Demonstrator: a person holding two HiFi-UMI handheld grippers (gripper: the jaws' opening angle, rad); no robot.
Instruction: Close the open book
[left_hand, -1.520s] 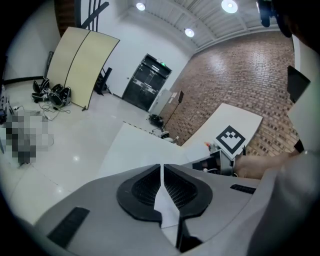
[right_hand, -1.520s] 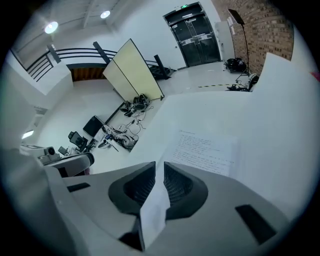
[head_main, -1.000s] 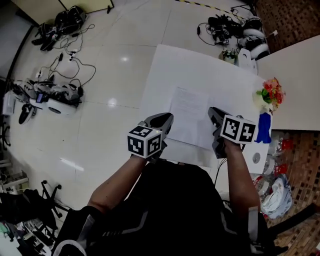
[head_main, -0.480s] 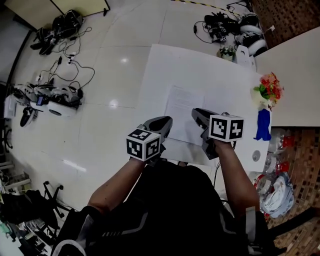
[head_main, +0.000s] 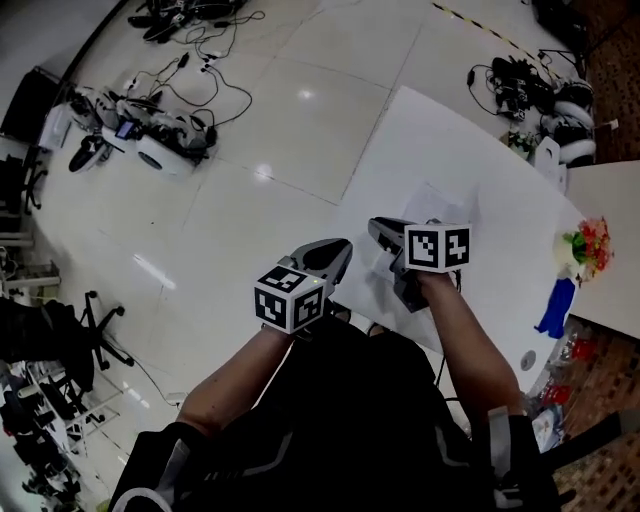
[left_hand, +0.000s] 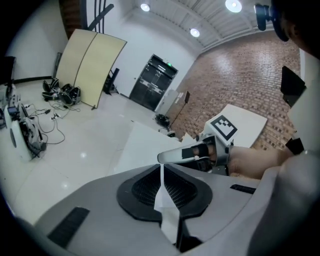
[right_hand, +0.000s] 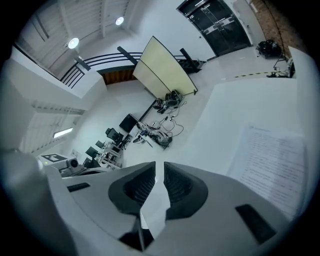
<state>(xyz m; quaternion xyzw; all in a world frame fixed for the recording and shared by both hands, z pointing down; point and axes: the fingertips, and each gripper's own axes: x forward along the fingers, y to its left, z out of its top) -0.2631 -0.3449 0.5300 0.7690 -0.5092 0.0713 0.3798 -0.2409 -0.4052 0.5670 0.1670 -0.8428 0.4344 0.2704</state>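
Currently the book (head_main: 447, 205) lies open on the white table (head_main: 470, 150). The right gripper (right_hand: 156, 172) hovers above it, jaws slightly parted, nothing between. The left gripper (left_hand: 161, 170) sits at the table's near edge, clenched, empty.

— The floor (head_main: 250, 130) looks like glossy tile, with lamps mirrored in it.
— The table (head_main: 440, 120) is matt white, and the book (right_hand: 274, 159) shows plain printed paper.
— The left gripper (left_hand: 161, 166) has a smooth, matt grey plastic shell. Its pads (left_hand: 144, 188) are black and finely ribbed.
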